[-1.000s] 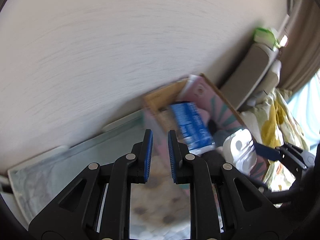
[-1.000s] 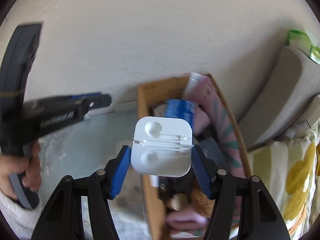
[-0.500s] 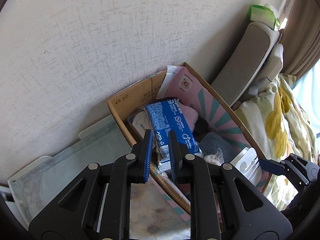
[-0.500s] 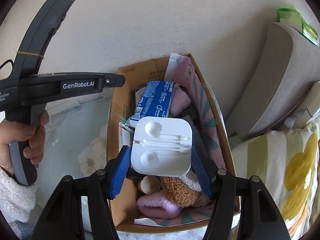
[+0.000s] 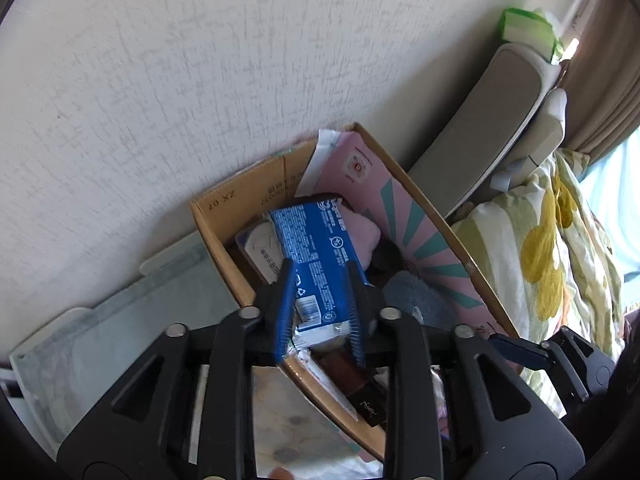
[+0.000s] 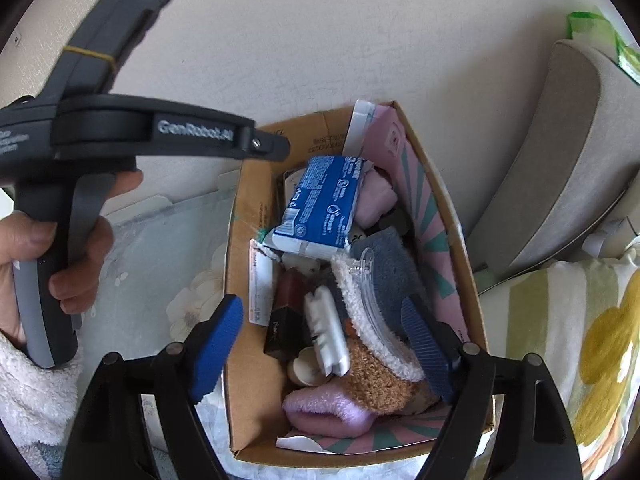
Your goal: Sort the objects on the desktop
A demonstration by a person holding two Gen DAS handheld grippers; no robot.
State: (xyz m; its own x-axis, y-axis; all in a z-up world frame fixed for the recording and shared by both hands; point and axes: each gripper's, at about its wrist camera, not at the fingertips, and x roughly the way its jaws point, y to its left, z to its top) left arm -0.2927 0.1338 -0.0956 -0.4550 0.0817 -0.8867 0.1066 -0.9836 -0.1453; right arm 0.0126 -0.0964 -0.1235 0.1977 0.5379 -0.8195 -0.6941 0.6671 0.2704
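A cardboard box (image 6: 240, 264) against the wall holds a blue tissue pack (image 6: 324, 204), socks, a dark lipstick box (image 6: 284, 336) and the white plastic case (image 6: 326, 332), which lies on edge among them. My right gripper (image 6: 320, 344) is open and empty, just above the box. My left gripper (image 5: 320, 312) is open over the box's left wall (image 5: 224, 256), its fingers framing the blue pack (image 5: 320, 256) without holding it. The left gripper also shows in the right wrist view (image 6: 272, 148), above the box's back corner.
A pale floral mat (image 6: 160, 264) covers the table left of the box. A grey cushion (image 6: 560, 160) leans on the wall to the right, with a green packet (image 6: 592, 28) on top. A yellow-flowered blanket (image 6: 580, 340) lies right of the box.
My right gripper has opened and let go of the white case, which dropped into the box. My left gripper has opened wider and moved in over the box.
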